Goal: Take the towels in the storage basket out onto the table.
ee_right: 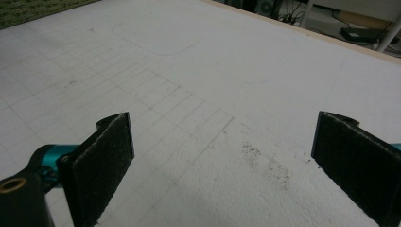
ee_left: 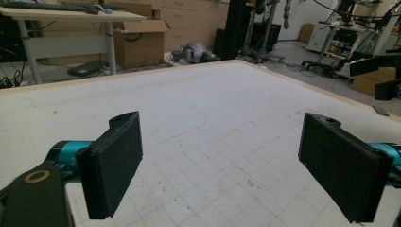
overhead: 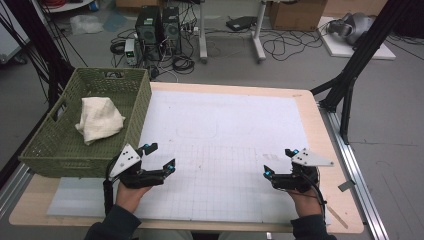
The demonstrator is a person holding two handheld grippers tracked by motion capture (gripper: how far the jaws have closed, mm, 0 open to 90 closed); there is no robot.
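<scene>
A cream cloth (overhead: 100, 120) lies bunched up inside the green woven basket (overhead: 60, 150) at the table's left. My left gripper (overhead: 160, 156) hovers low over the white gridded mat (overhead: 225, 130), just right of the basket's near corner, jaws wide open and empty. In the left gripper view its two black pads (ee_left: 113, 165) stand far apart over bare mat. My right gripper (overhead: 280, 162) is held at the mat's near right, open too, nothing between its pads (ee_right: 101, 163). Both point away from the person, toward the mat's middle.
The wooden table's edge (overhead: 320, 125) runs along the right, with a black frame leg (overhead: 350, 85) beyond it. On the floor behind are computer towers (overhead: 157, 25), cables and cardboard boxes (overhead: 297, 14). A faint dark smudge (ee_right: 267, 163) marks the mat.
</scene>
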